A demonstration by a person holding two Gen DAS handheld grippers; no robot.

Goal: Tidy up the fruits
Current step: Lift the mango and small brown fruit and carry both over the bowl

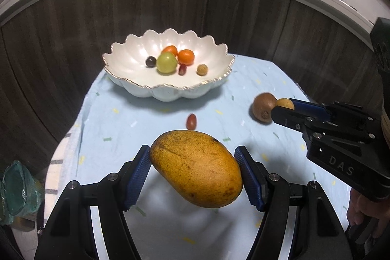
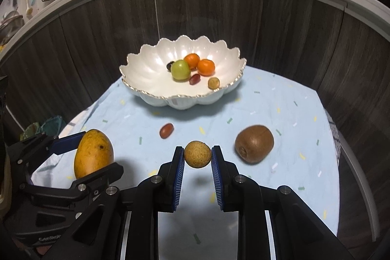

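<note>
Gripped across its narrow waist, a mango point(image 1: 196, 168) is pinched between the blue pads of the left gripper point(image 1: 195, 172) and appears to be held clear of the cloth point(image 1: 151, 114), a soft shadow lying beneath it. The hold across the short axis is judged sensible, since the long axis would not fit between the jaws; the fruit is tilted, so some slip may be risked if it is swung quickly.

A small round tan fruit point(image 2: 197, 154) is clamped between the pads of the right gripper point(image 2: 197, 155), also lifted, with its shadow seen on the cloth below. It is held near the pad tips, probably because so small a fruit could be reached only there.

Both loads are pointed toward the scalloped bowl point(image 2: 136, 79), which is set at the far side of the table and already holds two oranges point(image 2: 206, 67), a green fruit point(image 2: 180, 70), a dark berry, a red grape and another tan ball. Gathering the fruit there is taken to be the aim.

Left on the cloth are a kiwi point(image 2: 254, 143), just right of the right gripper, and a red grape point(image 2: 166, 130), lying between the grippers and the bowl. These are judged to be the remaining work.
</note>
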